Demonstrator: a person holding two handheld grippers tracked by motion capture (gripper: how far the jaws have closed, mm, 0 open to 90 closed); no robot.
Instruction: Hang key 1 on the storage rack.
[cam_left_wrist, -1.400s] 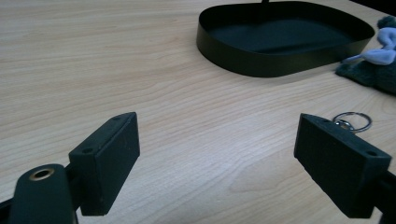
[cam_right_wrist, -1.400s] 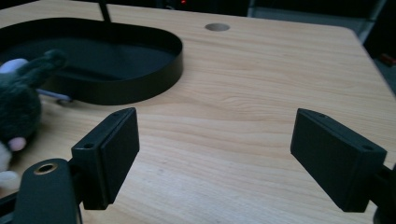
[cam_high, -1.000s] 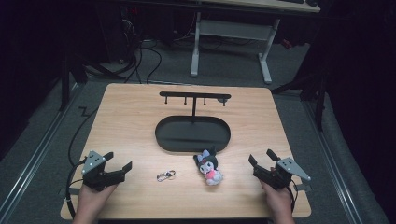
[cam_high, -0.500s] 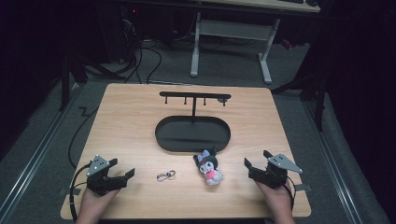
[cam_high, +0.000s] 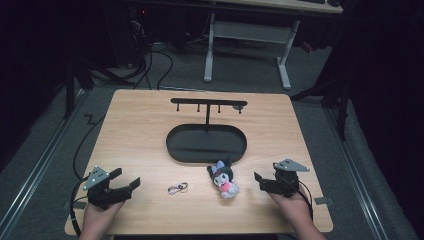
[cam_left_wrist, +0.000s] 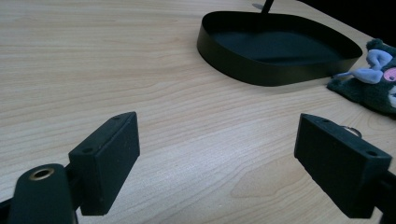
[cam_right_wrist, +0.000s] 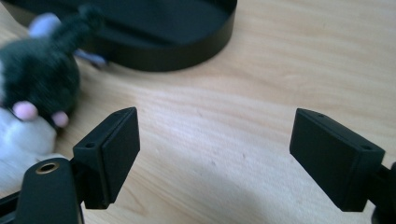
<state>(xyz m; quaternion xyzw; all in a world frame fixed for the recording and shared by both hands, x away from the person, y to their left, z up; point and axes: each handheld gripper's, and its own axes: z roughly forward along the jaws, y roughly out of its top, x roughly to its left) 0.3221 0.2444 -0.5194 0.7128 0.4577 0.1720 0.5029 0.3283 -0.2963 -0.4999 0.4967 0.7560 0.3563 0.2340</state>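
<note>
Approach step judged in hand: right gripper (cam_high: 261, 181) held with jaws wide, empty, near small black-and-white plush toy with lilac ears (cam_high: 224, 179), lying on light wooden table (cam_high: 140, 130) just before black oval metal tray (cam_high: 206, 145). Left gripper (cam_high: 126, 182) likewise spread, empty; silver key ring (cam_high: 177, 188) lies between it and plush. Next move: right jaws brought around plush, then closed.

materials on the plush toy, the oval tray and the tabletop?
Plush toy: soft fuzzy fabric, dark and white pile, matte. Oval tray: looks like thin sheet metal with black satin coating, crisp upright rim; could be plastic. Tabletop: light wood grain, smooth; likely laminate or veneer.
</note>
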